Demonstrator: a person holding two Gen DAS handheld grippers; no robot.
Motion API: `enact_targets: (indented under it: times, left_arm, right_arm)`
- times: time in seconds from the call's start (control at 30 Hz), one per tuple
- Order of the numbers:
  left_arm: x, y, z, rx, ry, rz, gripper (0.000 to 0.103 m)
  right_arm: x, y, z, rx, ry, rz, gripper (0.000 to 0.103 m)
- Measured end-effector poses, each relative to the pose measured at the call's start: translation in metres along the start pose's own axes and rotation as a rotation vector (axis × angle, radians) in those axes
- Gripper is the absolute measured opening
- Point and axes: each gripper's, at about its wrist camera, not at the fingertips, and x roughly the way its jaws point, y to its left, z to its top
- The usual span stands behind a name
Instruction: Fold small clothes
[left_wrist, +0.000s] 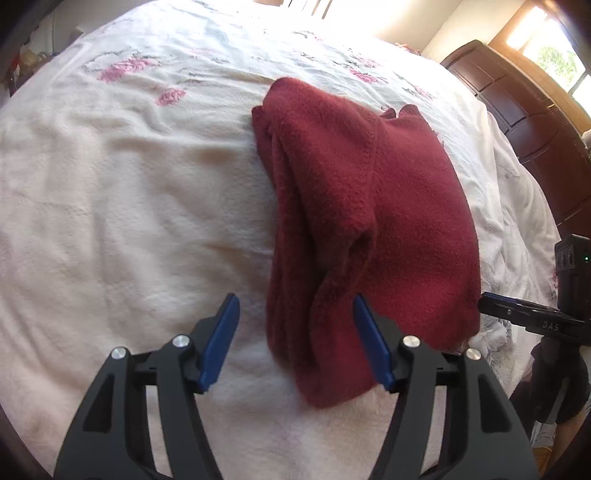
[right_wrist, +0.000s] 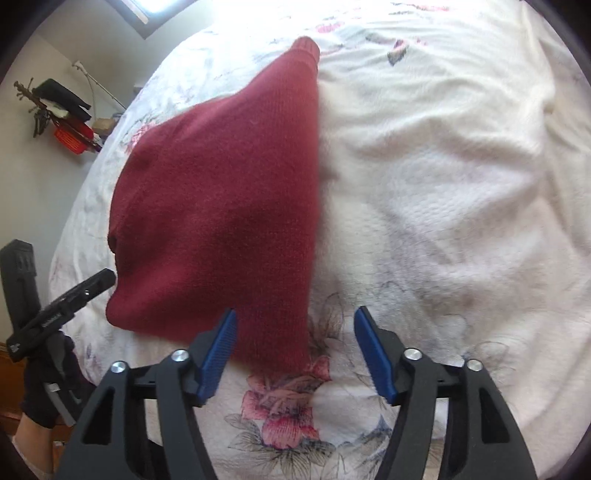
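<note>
There was one folded dark red fleece garment (left_wrist: 373, 221) on one bed with a white floral bedspread (left_wrist: 129, 206), and two black, blue-padded hand-held grippers: left (left_wrist: 295, 343), right (right_wrist: 295, 350).

Wall clutter (right_wrist: 62, 122) too small to identify (window (left_wrist: 546, 44) overexposed).

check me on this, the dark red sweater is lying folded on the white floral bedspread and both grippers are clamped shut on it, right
Not quite. The dark red sweater does lie folded on the white floral bedspread, but the left gripper and right gripper are both open, holding nothing, as each wrist view shows.
</note>
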Motion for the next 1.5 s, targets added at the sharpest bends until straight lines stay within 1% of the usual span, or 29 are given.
enact_targets:
  times: [0.07,0.1,0.17,0.27,0.3,0.33,0.37,0.47,0.53,0.6,0.67,0.77,0.9,0.97,1.17,1.5]
  left_arm:
    - [-0.018,-0.01,-0.002,0.01,-0.02,0.03,0.075]
    - [-0.026,-0.016,-0.003,0.021,-0.029,0.056,0.079]
    - [-0.042,-0.027,-0.006,0.041,-0.046,0.095,0.083]
    - [-0.061,-0.041,-0.013,0.062,-0.068,0.146,0.088]
    - [-0.068,-0.045,-0.016,0.071,-0.076,0.15,0.088]
    - [-0.074,-0.047,-0.019,0.074,-0.084,0.153,0.088]
    - [-0.08,-0.049,-0.021,0.073,-0.09,0.157,0.088]
    - [-0.092,-0.056,-0.025,0.064,-0.111,0.159,0.088]
    - [-0.099,-0.06,-0.027,0.061,-0.115,0.174,0.088]
    - [-0.106,-0.063,-0.03,0.058,-0.118,0.177,0.088]
    - [-0.112,-0.066,-0.032,0.056,-0.127,0.184,0.088]
    - [-0.121,-0.073,-0.034,0.065,-0.144,0.199,0.088]
    - [-0.127,-0.081,-0.036,0.076,-0.155,0.218,0.088]
    - [-0.128,-0.083,-0.036,0.073,-0.159,0.22,0.088]
    - [-0.127,-0.083,-0.039,0.073,-0.146,0.233,0.088]
    - [-0.123,-0.08,-0.044,0.07,-0.119,0.259,0.088]
  right_arm:
    - [-0.019,0.013,-0.002,-0.018,-0.053,-0.037,0.08]
    - [-0.028,0.019,-0.003,-0.025,-0.074,-0.062,0.085]
    - [-0.044,0.029,-0.005,-0.04,-0.113,-0.108,0.088]
    - [-0.07,0.04,-0.013,-0.07,-0.175,-0.129,0.092]
    - [-0.078,0.046,-0.016,-0.085,-0.195,-0.138,0.093]
    - [-0.088,0.04,-0.023,-0.101,-0.209,-0.158,0.095]
    - [-0.095,0.044,-0.026,-0.115,-0.222,-0.189,0.099]
    - [-0.109,0.054,-0.03,-0.147,-0.262,-0.279,0.099]
    - [-0.119,0.06,-0.034,-0.161,-0.282,-0.311,0.099]
    - [-0.127,0.064,-0.039,-0.15,-0.297,-0.339,0.099]
    - [-0.134,0.064,-0.041,-0.136,-0.298,-0.342,0.099]
    - [-0.142,0.064,-0.045,-0.113,-0.301,-0.318,0.099]
    - [-0.149,0.067,-0.049,-0.111,-0.302,-0.339,0.099]
    - [-0.151,0.069,-0.051,-0.113,-0.301,-0.329,0.099]
    - [-0.149,0.072,-0.056,-0.115,-0.28,-0.327,0.099]
    - [-0.136,0.065,-0.056,-0.088,-0.233,-0.32,0.099]
